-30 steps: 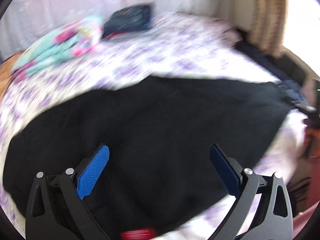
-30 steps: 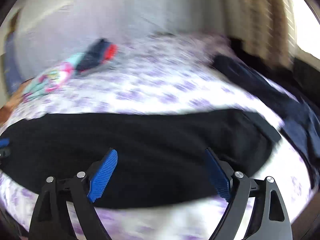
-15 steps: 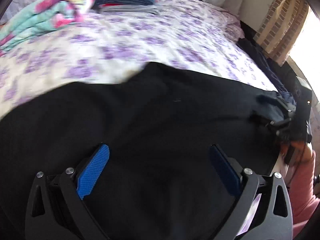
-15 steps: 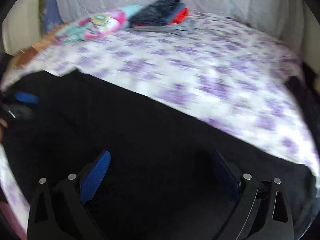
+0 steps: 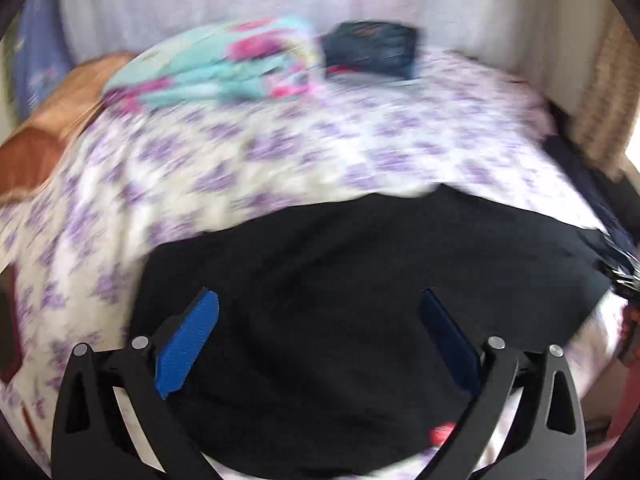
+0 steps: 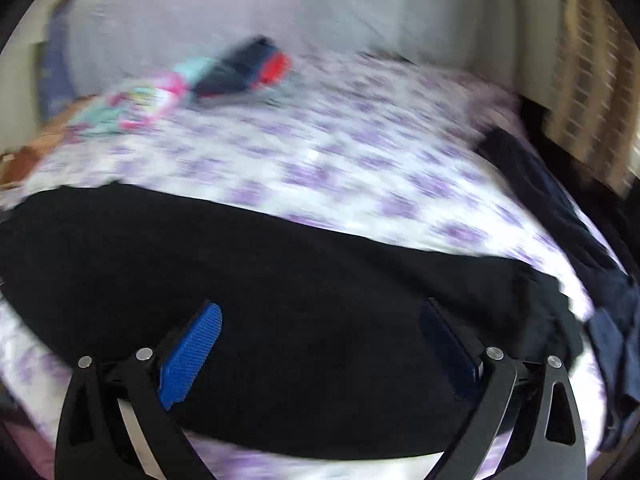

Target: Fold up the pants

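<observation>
Black pants (image 5: 360, 300) lie flat across the near part of a bed with a white sheet printed in purple flowers (image 5: 280, 152). They also show in the right wrist view (image 6: 260, 280), stretched from left to right. My left gripper (image 5: 320, 320) is open and empty above the left part of the pants. My right gripper (image 6: 320, 328) is open and empty above the pants, near their right end. Both views are blurred by motion.
A folded turquoise and pink cloth (image 5: 224, 68) and a stack of folded dark clothes (image 5: 372, 48) sit at the far side of the bed. Dark blue garments (image 6: 560, 208) lie along the right edge. An orange pillow (image 5: 48, 120) is at far left.
Both grippers have lifted and pulled back from close over the pants, so more of the bed shows. The jaws stay open throughout. The pants lie much the same.
</observation>
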A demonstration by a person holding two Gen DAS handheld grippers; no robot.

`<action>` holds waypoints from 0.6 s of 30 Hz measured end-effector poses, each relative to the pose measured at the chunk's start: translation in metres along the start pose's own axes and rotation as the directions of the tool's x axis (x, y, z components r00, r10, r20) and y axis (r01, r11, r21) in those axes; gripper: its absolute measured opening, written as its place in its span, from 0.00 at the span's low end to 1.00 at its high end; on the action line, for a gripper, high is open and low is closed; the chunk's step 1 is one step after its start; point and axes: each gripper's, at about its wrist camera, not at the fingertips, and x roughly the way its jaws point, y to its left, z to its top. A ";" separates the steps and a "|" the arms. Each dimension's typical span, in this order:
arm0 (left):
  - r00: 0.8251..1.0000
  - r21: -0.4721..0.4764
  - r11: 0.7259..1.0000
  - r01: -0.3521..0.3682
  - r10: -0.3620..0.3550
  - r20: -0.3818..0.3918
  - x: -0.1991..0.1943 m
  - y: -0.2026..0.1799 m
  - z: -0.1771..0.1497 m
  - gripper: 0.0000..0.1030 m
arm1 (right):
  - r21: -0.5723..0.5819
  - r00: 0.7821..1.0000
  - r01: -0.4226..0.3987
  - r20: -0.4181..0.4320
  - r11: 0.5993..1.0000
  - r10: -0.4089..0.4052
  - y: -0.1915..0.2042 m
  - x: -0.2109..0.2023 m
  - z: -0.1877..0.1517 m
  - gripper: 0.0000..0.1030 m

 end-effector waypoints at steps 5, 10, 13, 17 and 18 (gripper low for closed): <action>0.988 0.105 0.986 -0.132 0.140 -0.073 0.024 0.001 -0.045 0.96 | -0.038 0.998 -0.055 -0.041 0.998 0.054 0.016 0.007 -0.054 0.96; 0.993 0.091 0.990 -0.108 0.111 -0.032 -0.012 0.001 -0.046 0.95 | 0.096 0.995 -0.074 -0.057 0.993 0.079 -0.022 -0.024 -0.058 0.96; 0.997 0.086 0.995 -0.054 0.049 0.061 -0.027 -0.020 -0.026 0.95 | 0.108 0.998 -0.046 0.047 0.993 0.041 -0.026 -0.036 -0.040 0.96; 0.989 0.102 0.989 0.107 -0.116 0.089 -0.010 -0.060 -0.011 0.96 | 0.162 0.996 -0.064 0.074 0.985 0.053 -0.036 -0.010 -0.030 0.96; 0.994 0.115 0.988 0.102 -0.106 0.026 0.010 -0.068 -0.016 0.96 | 0.158 1.000 -0.018 -0.009 0.987 0.019 -0.038 0.007 -0.036 0.96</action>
